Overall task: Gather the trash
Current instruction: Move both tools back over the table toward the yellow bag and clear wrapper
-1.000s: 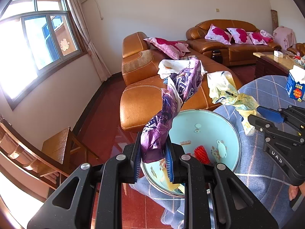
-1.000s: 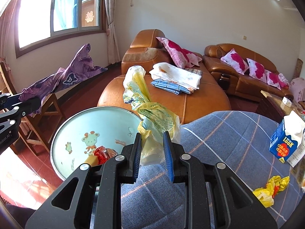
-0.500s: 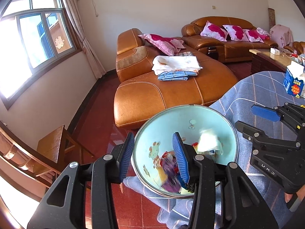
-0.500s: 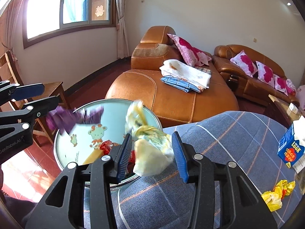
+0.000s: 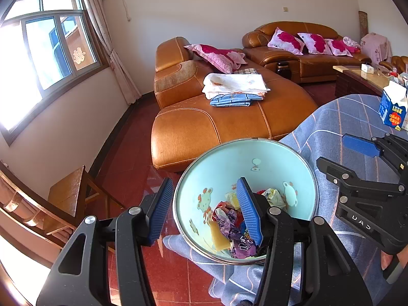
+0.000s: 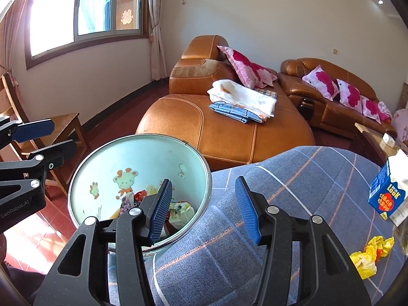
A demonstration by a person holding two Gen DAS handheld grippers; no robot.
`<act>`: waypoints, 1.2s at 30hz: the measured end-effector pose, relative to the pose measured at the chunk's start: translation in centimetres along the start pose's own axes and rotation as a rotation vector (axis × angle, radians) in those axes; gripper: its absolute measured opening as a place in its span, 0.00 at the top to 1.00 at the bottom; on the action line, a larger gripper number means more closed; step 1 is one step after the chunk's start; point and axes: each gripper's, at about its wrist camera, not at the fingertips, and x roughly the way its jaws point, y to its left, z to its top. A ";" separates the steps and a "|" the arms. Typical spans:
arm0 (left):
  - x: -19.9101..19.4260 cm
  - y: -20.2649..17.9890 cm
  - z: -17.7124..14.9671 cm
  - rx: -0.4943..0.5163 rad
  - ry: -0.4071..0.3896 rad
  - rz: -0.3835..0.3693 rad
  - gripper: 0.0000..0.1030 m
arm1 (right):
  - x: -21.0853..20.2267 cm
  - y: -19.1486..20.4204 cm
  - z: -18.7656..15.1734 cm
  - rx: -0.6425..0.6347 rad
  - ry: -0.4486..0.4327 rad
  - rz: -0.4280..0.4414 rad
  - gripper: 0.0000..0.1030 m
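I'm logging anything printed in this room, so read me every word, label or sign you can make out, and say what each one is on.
"LooK": blue and white carton on the checked cloth.
"GenRobot.AI": side of the left claw, seen from the right wrist.
"UAS", mirrored and uncertain: body of the right claw, seen from the left wrist.
Red paper character on the window: a sign, not readable.
Carton's red badge: too small to read.

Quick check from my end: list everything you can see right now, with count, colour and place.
bin: one, pale blue with cartoon animals, at the table's edge
trash in bin: several pieces, purple, yellow, red
yellow wrapper: one, on the tablecloth
carton: one, blue and white, on the tablecloth
tablecloth: one, blue checked
sofas: two, tan leather, behind
folded linens: a stack, white and blue, on the near sofa
left gripper: black, blue pads, open, empty
right gripper: same, open, empty
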 end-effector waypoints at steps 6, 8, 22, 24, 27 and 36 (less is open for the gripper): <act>-0.2 -0.4 0.0 0.011 -0.002 -0.012 0.47 | -0.3 -0.2 -0.1 0.010 -0.010 -0.019 0.48; -0.2 -0.9 0.0 0.018 -0.003 -0.020 0.47 | -0.5 -0.4 -0.2 0.017 -0.007 -0.038 0.48; -2.0 -4.8 0.2 0.086 -0.036 -0.091 0.38 | -4.8 -4.7 -2.1 0.123 -0.014 -0.148 0.44; -2.3 -5.7 0.1 0.099 -0.040 -0.106 0.38 | -5.5 -5.5 -2.6 0.139 -0.013 -0.164 0.44; -2.9 -7.2 0.1 0.125 -0.050 -0.130 0.37 | -6.5 -6.9 -3.5 0.168 -0.008 -0.193 0.43; -4.5 -11.1 0.1 0.197 -0.084 -0.189 0.36 | -9.6 -10.2 -5.9 0.231 -0.010 -0.267 0.42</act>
